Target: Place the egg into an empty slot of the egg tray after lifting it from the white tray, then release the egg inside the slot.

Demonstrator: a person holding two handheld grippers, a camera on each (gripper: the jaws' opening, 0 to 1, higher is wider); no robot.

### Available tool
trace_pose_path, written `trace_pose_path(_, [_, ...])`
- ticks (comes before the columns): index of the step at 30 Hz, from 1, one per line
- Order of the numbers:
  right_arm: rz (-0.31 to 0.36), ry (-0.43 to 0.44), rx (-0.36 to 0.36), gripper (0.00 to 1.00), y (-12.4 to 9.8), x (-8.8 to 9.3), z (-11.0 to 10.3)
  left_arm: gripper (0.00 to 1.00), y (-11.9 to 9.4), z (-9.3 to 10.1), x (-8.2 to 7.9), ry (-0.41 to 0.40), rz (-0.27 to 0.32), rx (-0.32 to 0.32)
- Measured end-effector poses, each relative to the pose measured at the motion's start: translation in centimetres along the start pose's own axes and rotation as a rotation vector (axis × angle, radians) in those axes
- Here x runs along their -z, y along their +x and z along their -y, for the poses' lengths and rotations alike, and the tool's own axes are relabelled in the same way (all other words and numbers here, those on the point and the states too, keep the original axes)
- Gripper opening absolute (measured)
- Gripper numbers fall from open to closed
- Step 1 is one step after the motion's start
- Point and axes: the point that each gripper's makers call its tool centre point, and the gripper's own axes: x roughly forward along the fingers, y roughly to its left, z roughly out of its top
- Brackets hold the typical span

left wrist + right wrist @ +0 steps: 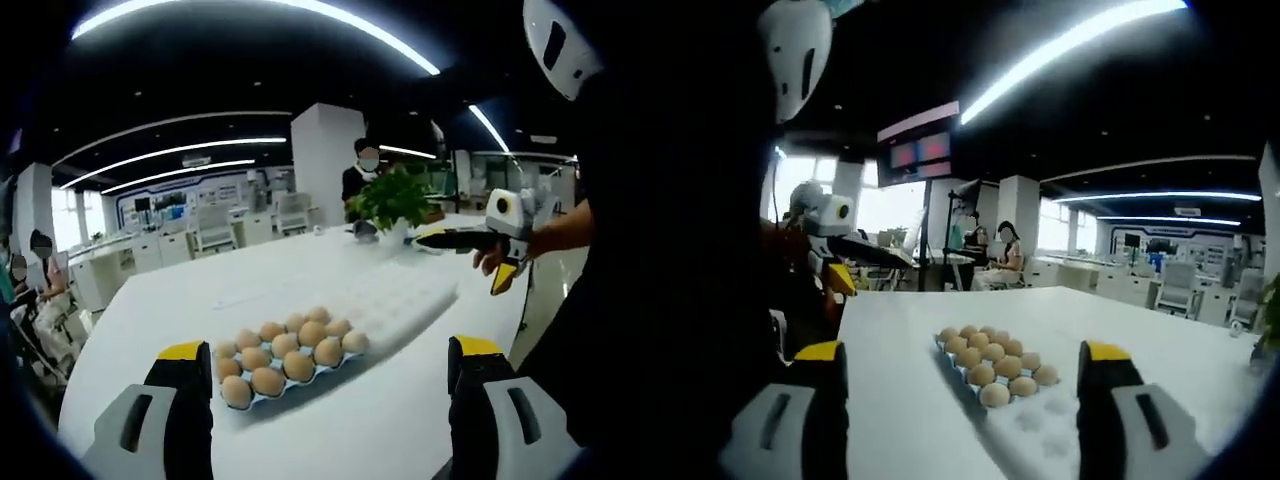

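My left tool (330, 400) hangs level above the near edge of the white counter (200, 290), its jaws spread wide with nothing between them. My right tool (965, 405) hangs the same way on the other side, jaws spread and empty. Each tool shows in the other's view, raised off the counter in my hand (492, 256), well apart from the eggs. The eggs (285, 352) sit in rows in the near end of the egg tray (400, 300), which lies flat on the counter ahead of both tools; its far slots hold none. Beyond it stands a potted plant (390, 200).
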Motion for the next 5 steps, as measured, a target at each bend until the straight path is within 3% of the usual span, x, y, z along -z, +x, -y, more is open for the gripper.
trace_pose_path(2, [-0.034,-0.001,-0.011,0.98,-0.10,0.70,0.18,1.00,0.48,0.01,0.40,-0.015,-0.006,-0.010])
trace_pose_path(5, [-0.019,0.012,-0.009,0.97,0.05,0.81,0.80,1.00,0.74,-0.51,0.75,-0.026,-0.005,-0.051])
